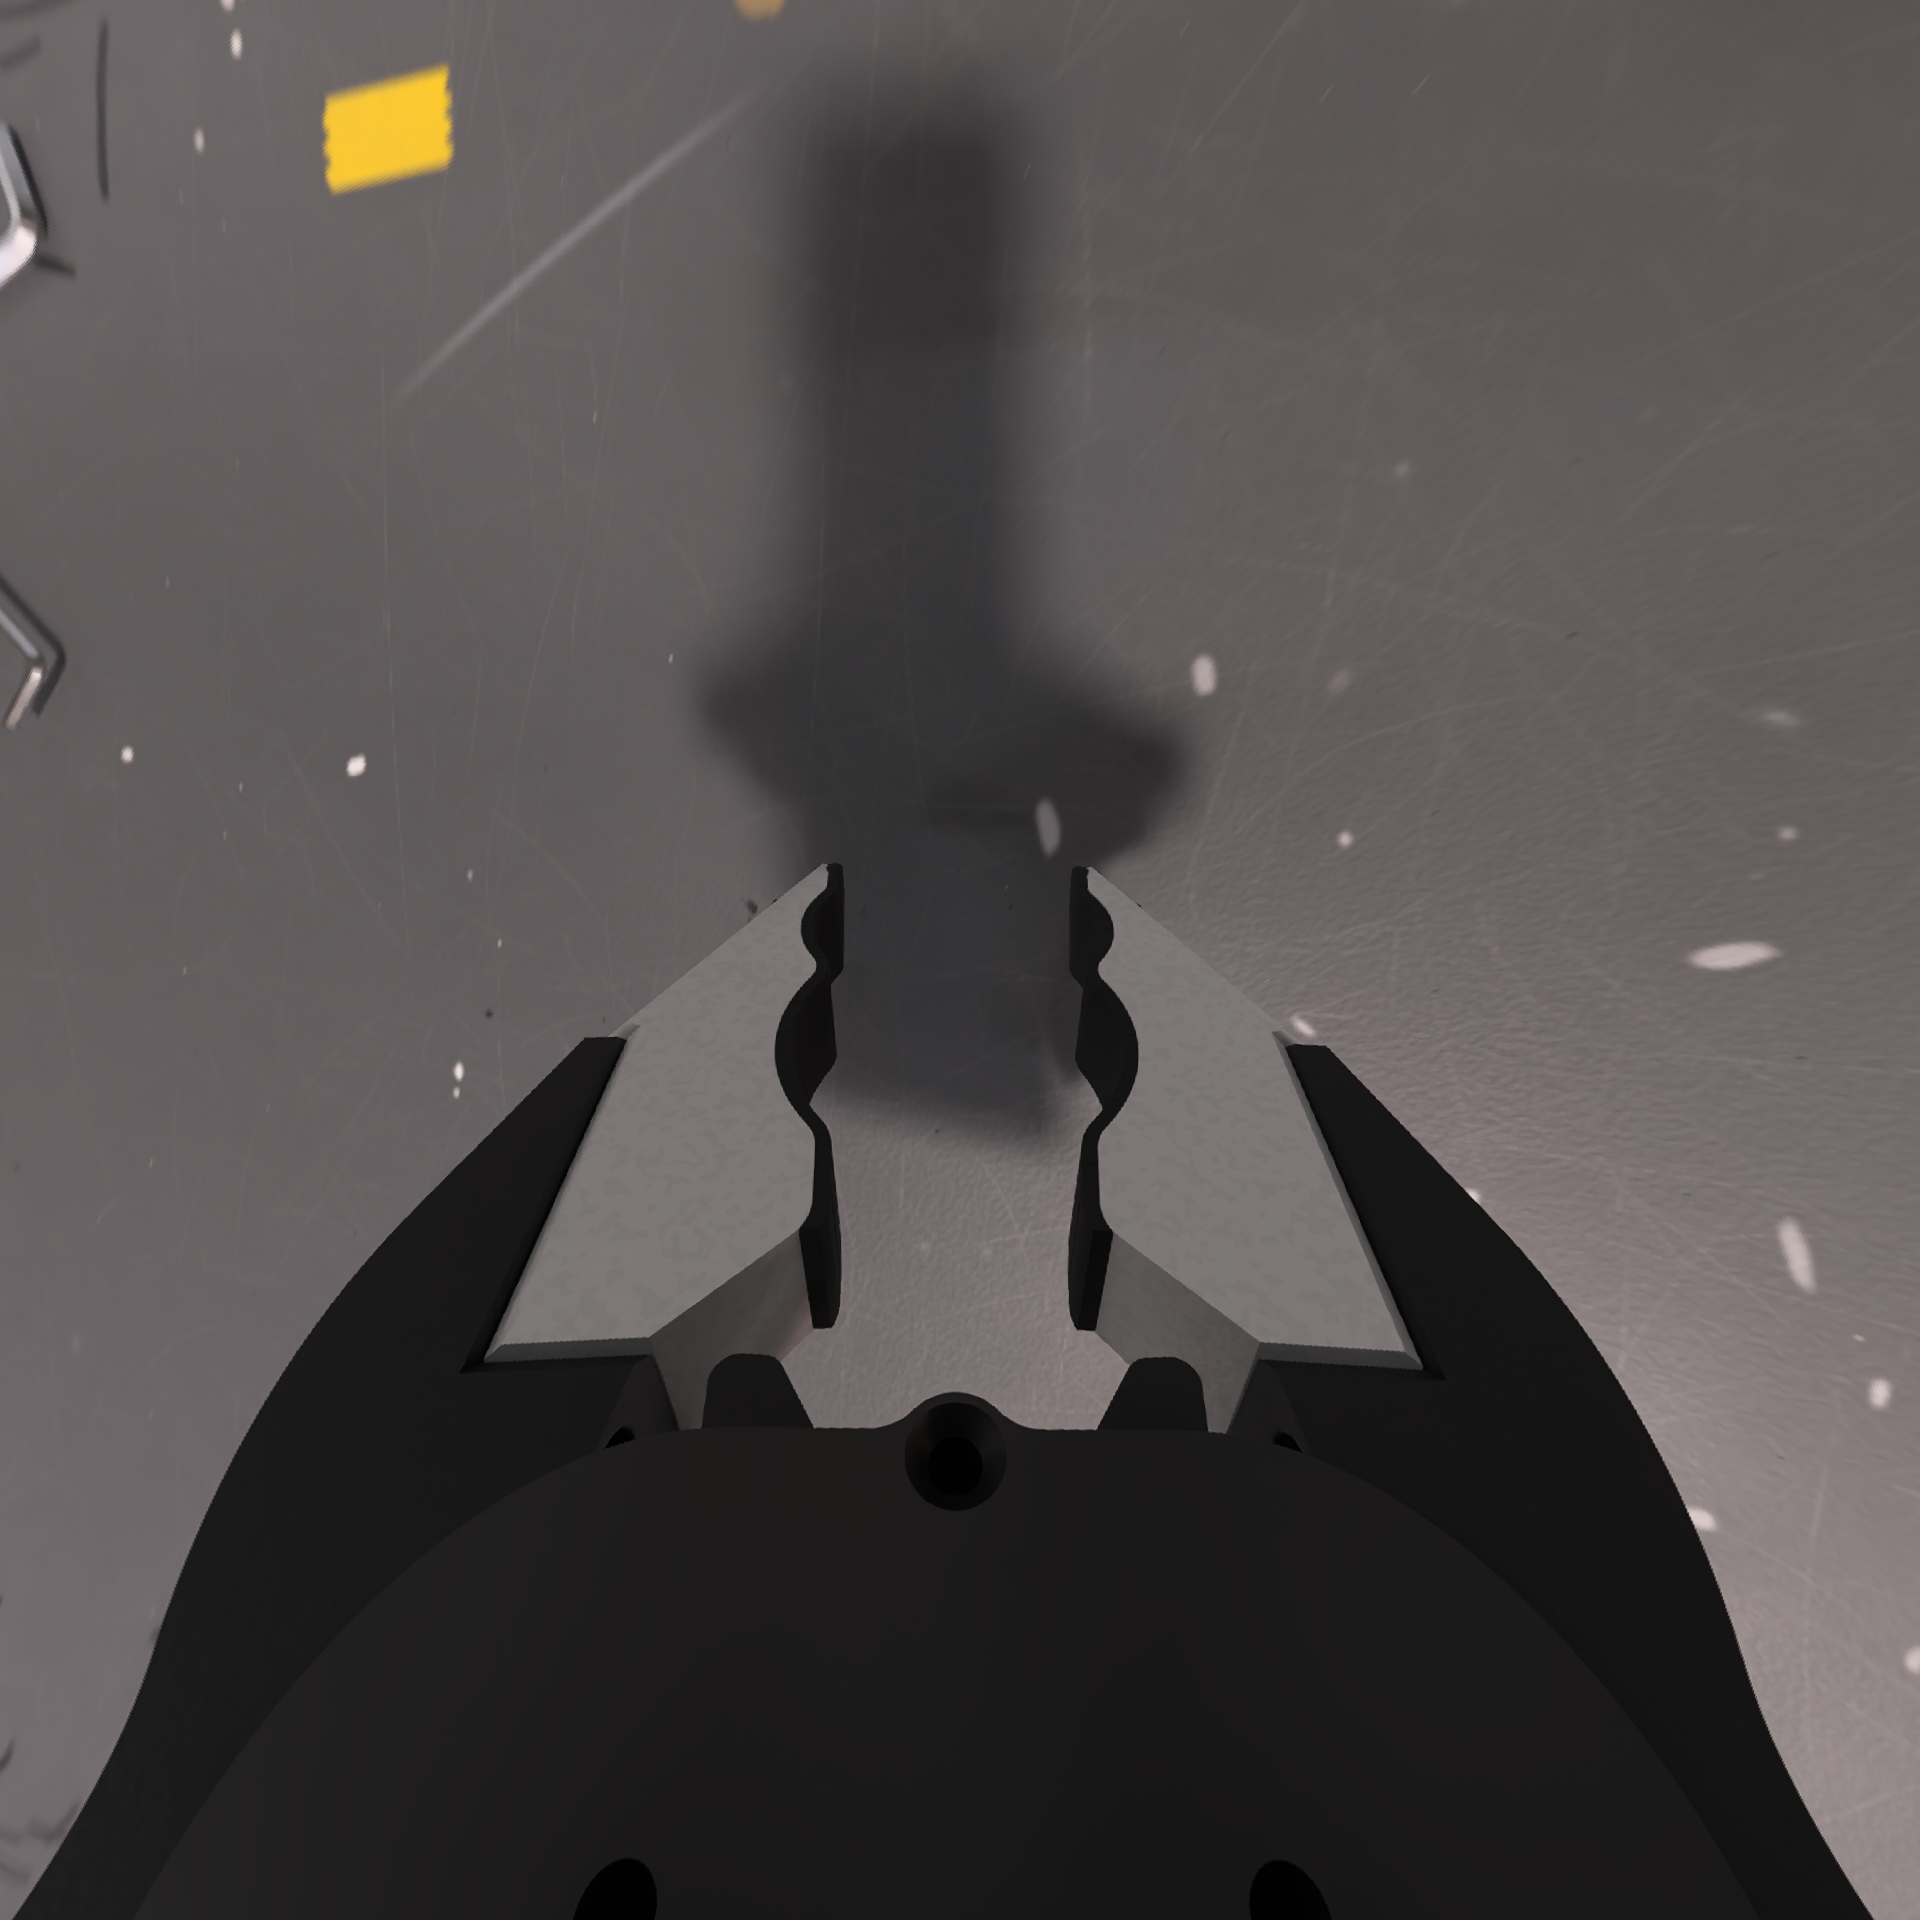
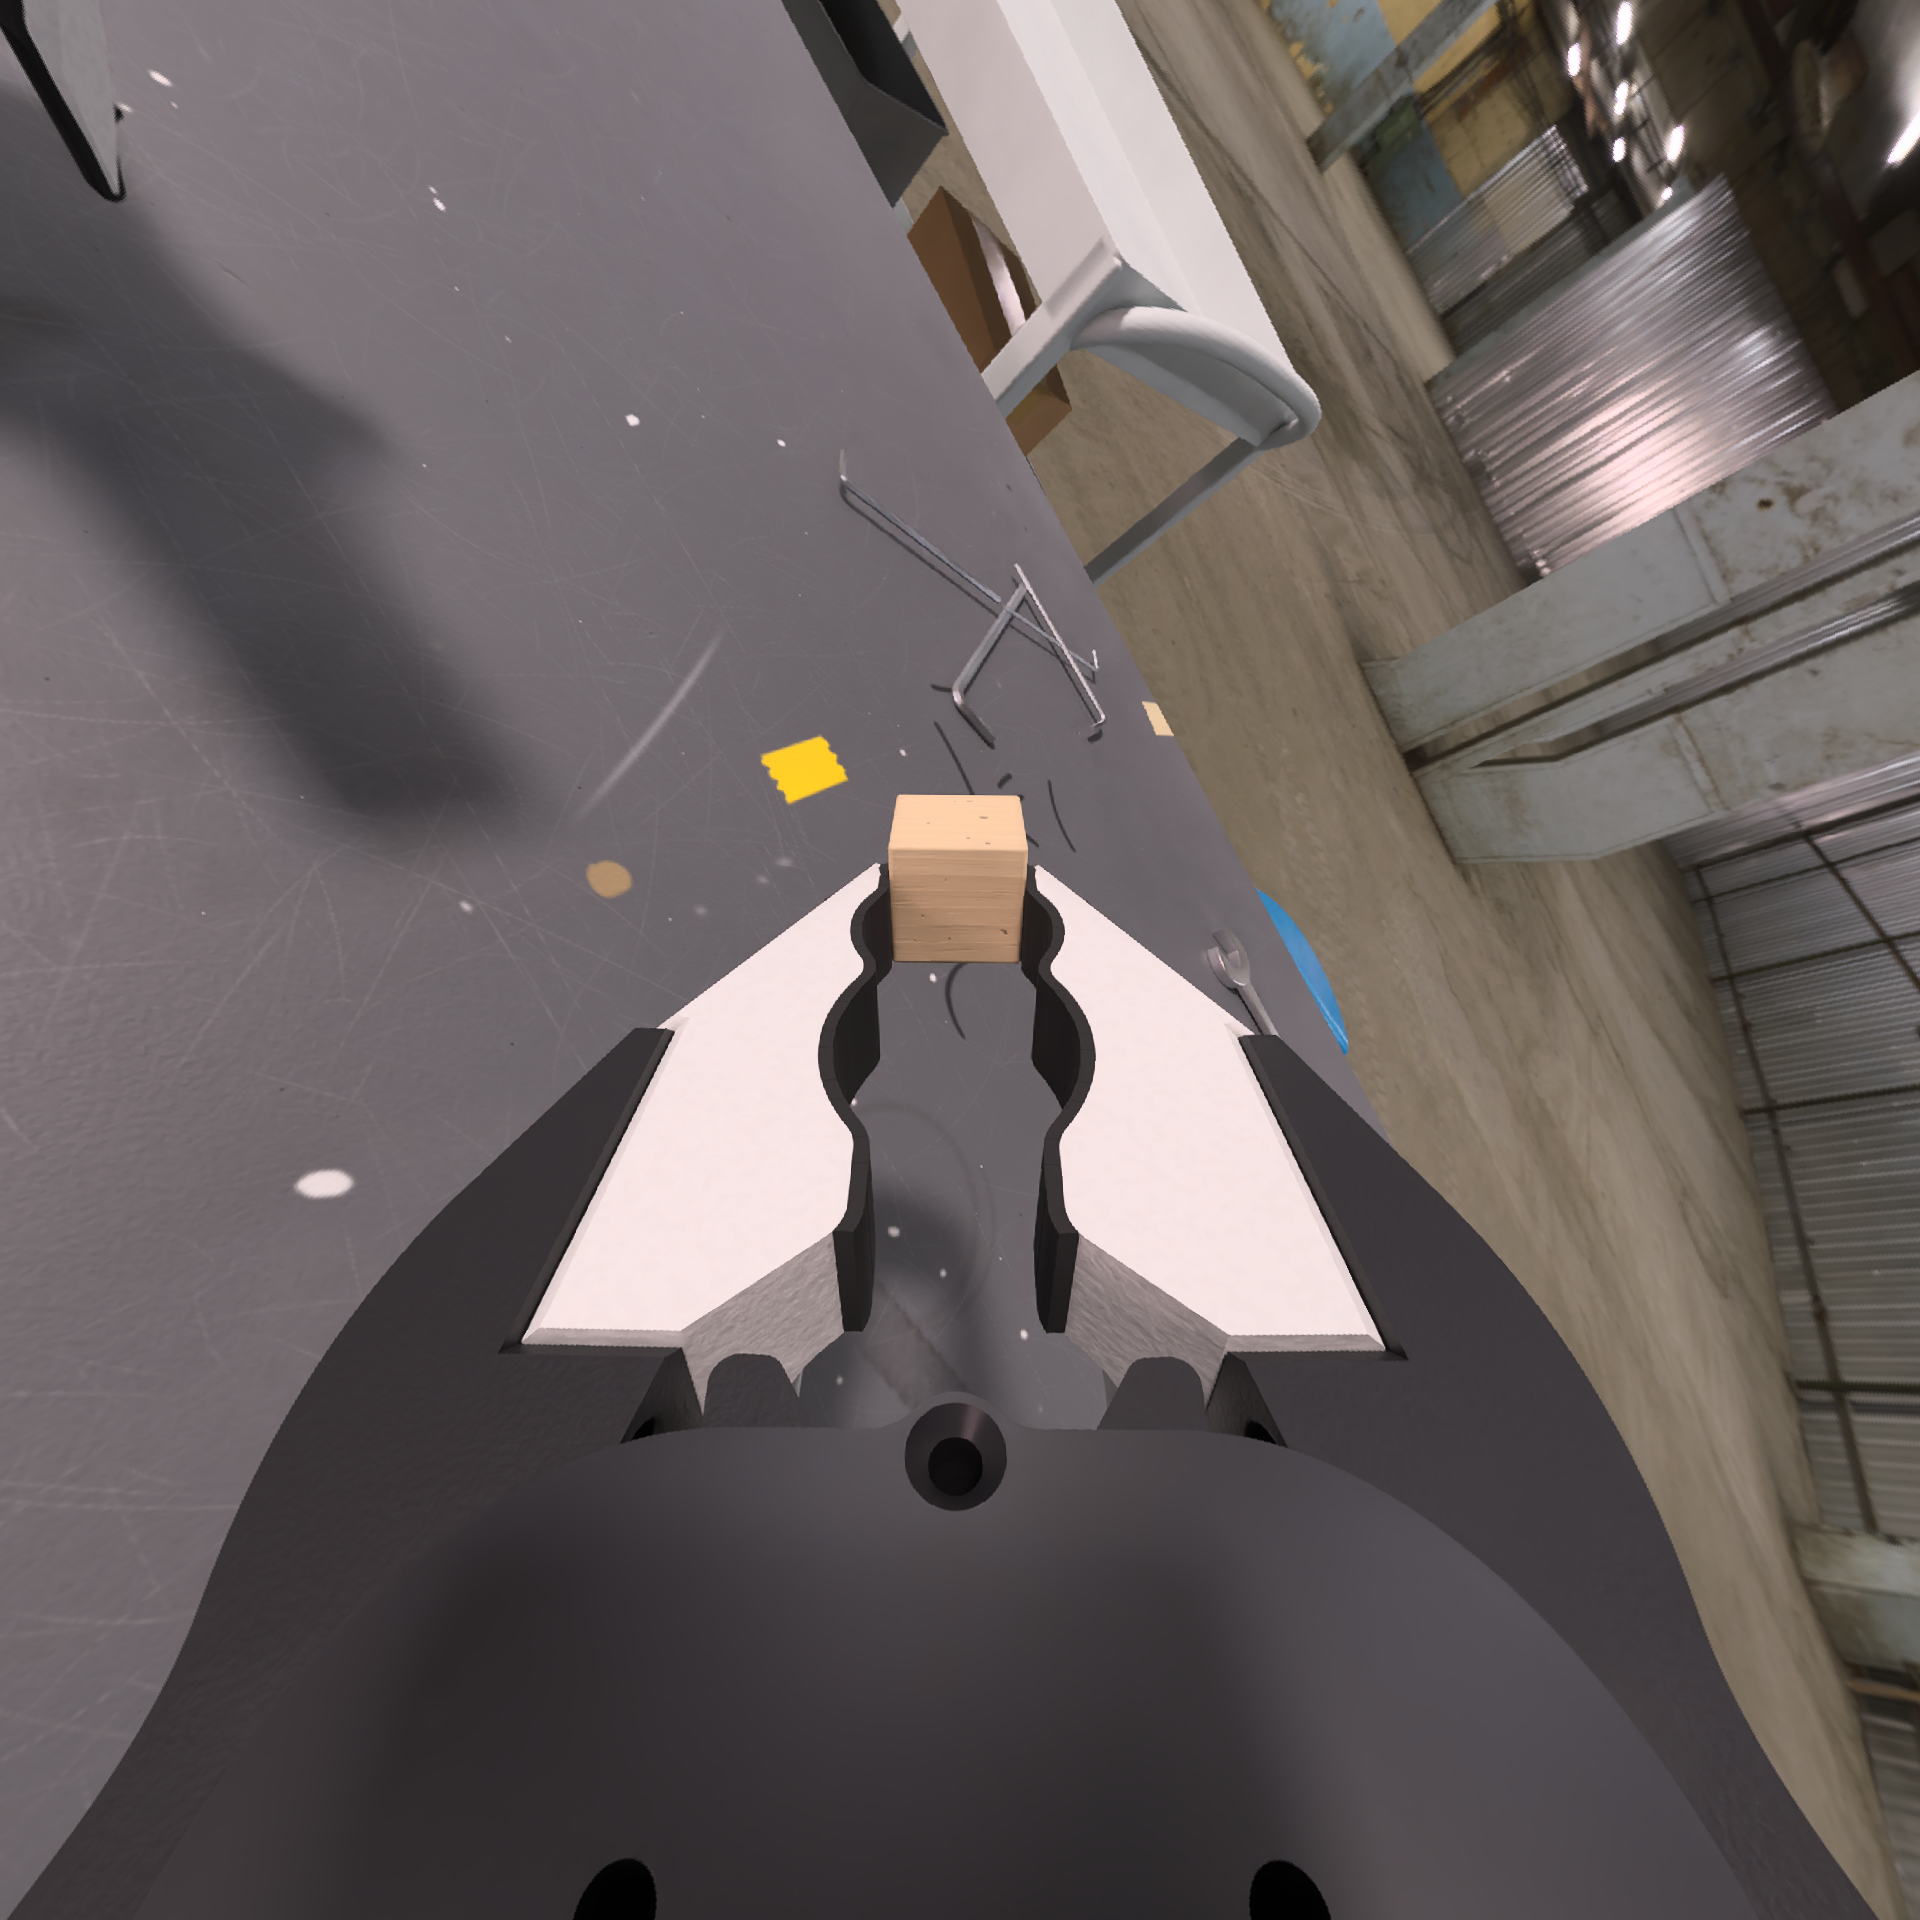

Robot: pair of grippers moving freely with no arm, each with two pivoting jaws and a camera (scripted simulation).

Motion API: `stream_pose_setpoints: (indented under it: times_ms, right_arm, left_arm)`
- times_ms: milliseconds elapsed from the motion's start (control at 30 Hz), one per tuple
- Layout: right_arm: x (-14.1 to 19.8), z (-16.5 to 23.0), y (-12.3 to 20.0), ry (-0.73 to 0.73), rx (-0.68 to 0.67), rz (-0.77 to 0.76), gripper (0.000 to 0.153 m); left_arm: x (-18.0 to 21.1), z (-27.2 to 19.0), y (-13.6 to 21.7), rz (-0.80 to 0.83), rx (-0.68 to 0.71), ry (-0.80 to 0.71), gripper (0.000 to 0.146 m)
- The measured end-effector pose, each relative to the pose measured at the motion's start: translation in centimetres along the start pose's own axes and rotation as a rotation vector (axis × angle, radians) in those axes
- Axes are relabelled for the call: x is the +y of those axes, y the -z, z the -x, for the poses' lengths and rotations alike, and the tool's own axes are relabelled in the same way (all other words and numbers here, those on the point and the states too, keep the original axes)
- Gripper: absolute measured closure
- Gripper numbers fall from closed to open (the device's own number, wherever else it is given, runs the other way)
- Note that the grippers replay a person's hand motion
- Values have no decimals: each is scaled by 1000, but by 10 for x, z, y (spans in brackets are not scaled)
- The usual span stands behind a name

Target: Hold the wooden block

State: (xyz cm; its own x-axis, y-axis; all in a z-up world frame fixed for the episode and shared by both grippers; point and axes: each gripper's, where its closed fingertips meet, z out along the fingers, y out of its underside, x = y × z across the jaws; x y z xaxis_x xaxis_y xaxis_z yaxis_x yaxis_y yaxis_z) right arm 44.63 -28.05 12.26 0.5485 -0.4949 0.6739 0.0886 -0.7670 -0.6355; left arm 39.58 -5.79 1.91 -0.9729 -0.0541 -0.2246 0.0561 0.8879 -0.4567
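While the left gripper (image 1: 956,883) hangs empty, jaws apart, over bare grey table (image 1: 1455,416), only the right wrist view shows the wooden block (image 2: 957,879) — clamped between the right gripper (image 2: 957,914) fingertips, above the table.

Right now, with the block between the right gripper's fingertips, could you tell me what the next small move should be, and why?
Probably just keep the right gripper closed and steady. The wooden block sits squarely between its fingertips, both pads against the block's sides, so the hold looks made. The left gripper is open and empty over the grey table, and seems not needed.
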Motion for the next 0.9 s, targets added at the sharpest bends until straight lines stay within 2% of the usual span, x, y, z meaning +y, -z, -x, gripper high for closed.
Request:
stream_pose_setpoints:
  times_ms: [67,200,333,433,500,600,667,900]
  right_arm:
    - [-1,1,-1,-8,-10,-7,129]
    - [-2,4,0,21,-10,-7,129]
    - [-2,5,0,29,-16,-11,129]
    - [-2,6,-1,28,-22,-13,129]
    - [-2,6,-1,35,-19,-13,129]
    - [-3,6,1,35,-17,-16,129]
    - [-2,4,1,30,-16,-18,129]
    - [-2,3,3,23,-17,-26,129]
  left_arm:
    - [3,3,-4,11,-21,26,105]
    - [-8,0,-11,-61,41,89,103]
    - [-25,-13,-12,-130,56,-60,95]
    - [-37,-21,-17,-137,55,-119,94]
    - [-47,-29,-20,-150,70,-139,101]
    - [-72,-52,-13,-278,170,-155,112]
    - [-81,-56,-8,-322,174,-169,114]
    - [-54,-44,-17,-192,124,-134,107]
